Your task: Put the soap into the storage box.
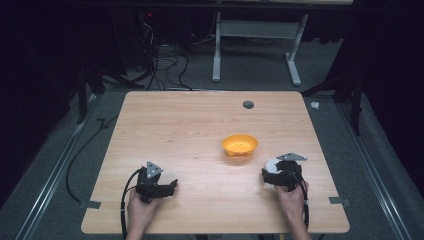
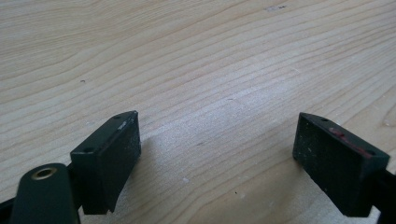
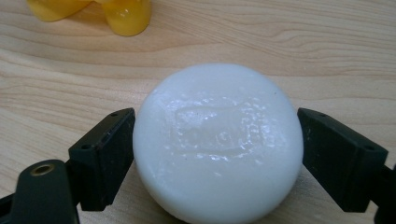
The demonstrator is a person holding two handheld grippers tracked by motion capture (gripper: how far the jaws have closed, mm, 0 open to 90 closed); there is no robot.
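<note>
White and glossy, a round puck-shaped soap-like object [image 3: 218, 142] sat between the two black jaws of the right tongs [image 3: 217, 154], which pressed against its sides and held it low over the pale wood-grain desk [image 3: 327, 56]. In the high view the same white round object [image 1: 271, 165] showed just at the front of the right tongs [image 1: 280, 175], near and to the right of the shallow yellow plastic bowl [image 1: 240, 145], a little closer to the person than the bowl. In the right gripper view, part of the yellow bowl [image 3: 93, 11] lay beyond the white object, apart from it.

The left tongs [image 1: 162, 187] rested well to the left of the bowl, near the desk's front edge, held by the person's left hand [image 1: 140, 210]. In the left gripper view the left tongs [image 2: 217, 158] stood wide, with bare wood between the jaws and nothing gripped. A small dark round hole [image 1: 248, 104] sat in the desk beyond the bowl, toward the far edge.
</note>
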